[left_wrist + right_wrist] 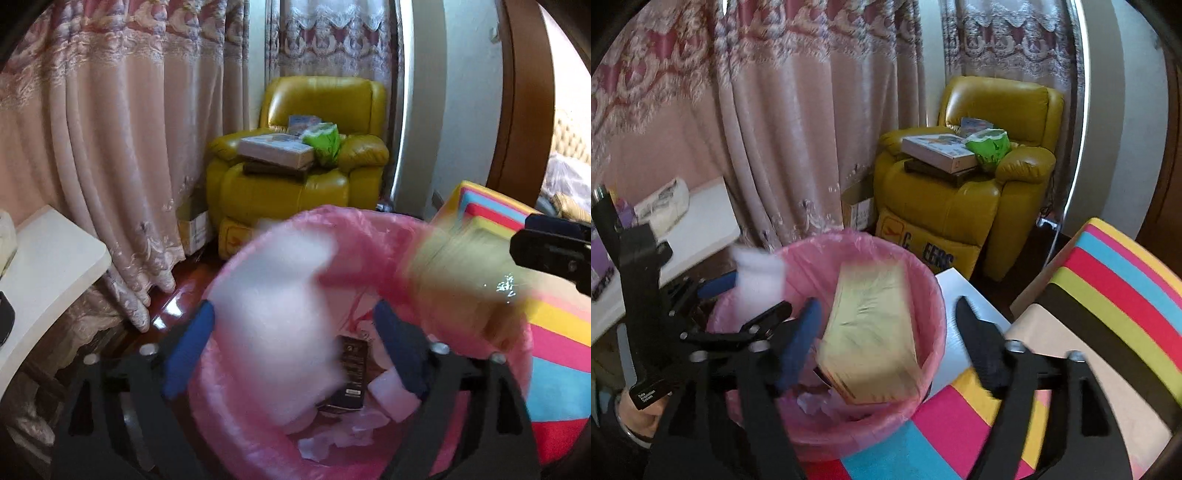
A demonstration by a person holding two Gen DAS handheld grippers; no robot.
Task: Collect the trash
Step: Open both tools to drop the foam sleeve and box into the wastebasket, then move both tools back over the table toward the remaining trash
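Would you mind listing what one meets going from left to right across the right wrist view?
Left gripper → white trash piece → pink-lined bin → yellow armchair → striped stool.

**Plastic, leather and lace**

A thin, glossy pink plastic bin liner (849,251) sits at six o'clock; a shiny yellow leather armchair (964,199) at one o'clock; matt embroidered cloth curtains (768,129) behind; polished dark wood floor (177,295).

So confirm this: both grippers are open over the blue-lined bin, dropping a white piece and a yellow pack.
Wrong on one point: the bin liner is pink, not blue, as the right wrist view shows. The rest stands.
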